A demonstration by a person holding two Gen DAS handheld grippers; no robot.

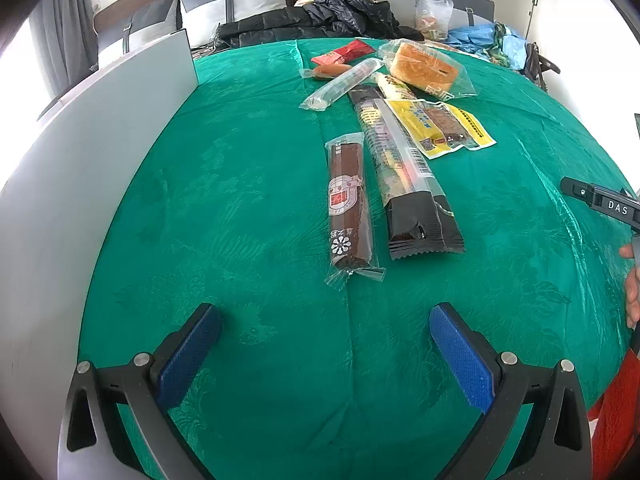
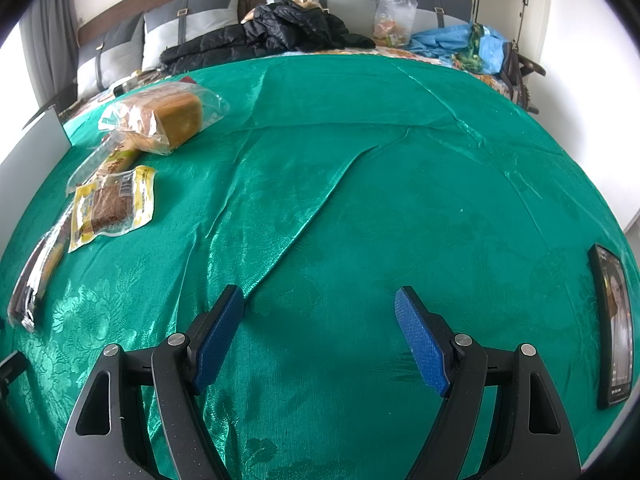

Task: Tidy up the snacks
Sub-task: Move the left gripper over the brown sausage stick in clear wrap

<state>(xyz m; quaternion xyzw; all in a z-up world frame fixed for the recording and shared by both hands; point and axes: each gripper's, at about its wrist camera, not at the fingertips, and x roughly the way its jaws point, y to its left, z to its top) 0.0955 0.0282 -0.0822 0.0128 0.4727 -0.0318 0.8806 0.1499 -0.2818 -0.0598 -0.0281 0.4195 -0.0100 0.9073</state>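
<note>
Green satin cloth (image 1: pixel 240 200): snack packets (image 1: pixel 404 184) piled beyond the left gripper (image 1: pixel 326 330); both it and the right gripper (image 2: pixel 319 306) gape wide, holding nothing.

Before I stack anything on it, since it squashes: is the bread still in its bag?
In: the bread lies inside a clear bag on the cloth.

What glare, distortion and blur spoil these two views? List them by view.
Left wrist view: fisheye bulges the green cloth; window light blows out both side edges; the wrappers stay sharp. Right wrist view: same bulge, sheen streaks on the cloth folds, glare on the bread bag, dark vignette corners.
</note>
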